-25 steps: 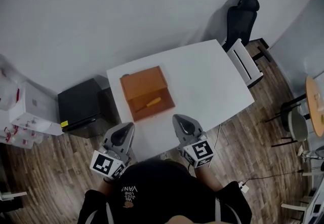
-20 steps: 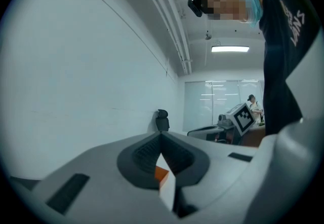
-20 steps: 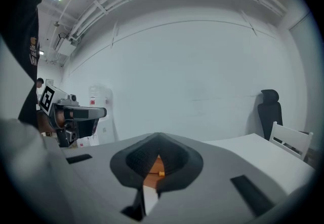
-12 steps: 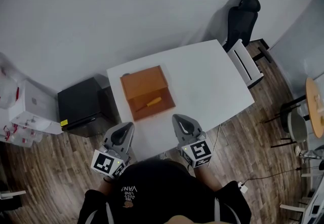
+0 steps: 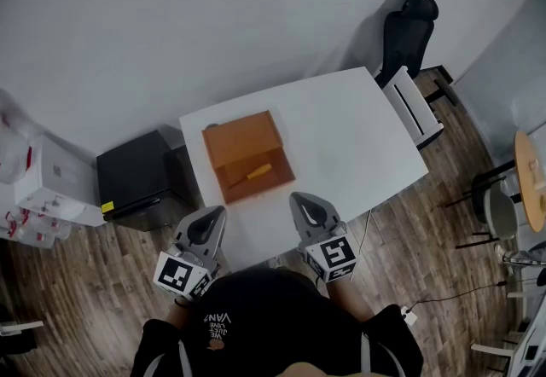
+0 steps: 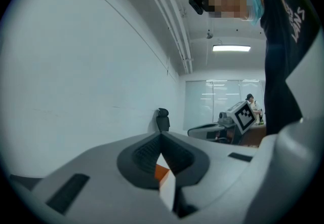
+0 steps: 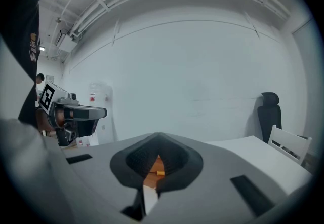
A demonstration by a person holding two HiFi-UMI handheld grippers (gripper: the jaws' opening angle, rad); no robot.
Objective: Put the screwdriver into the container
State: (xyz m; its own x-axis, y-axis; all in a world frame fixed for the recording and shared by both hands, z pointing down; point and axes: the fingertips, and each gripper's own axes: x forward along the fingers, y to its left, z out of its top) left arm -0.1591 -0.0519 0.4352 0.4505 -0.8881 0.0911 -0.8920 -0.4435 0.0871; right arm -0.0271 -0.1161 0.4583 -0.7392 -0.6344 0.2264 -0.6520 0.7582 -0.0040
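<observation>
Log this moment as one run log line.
left tool: shut, empty | right tool: shut, empty | screwdriver: lying on container's near half | tools: clear of container

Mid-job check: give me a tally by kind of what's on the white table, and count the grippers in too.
Box: 1
Screwdriver: 1
Grippers: 2, the left gripper and the right gripper, both held at the table's near edge
Total: 4
</observation>
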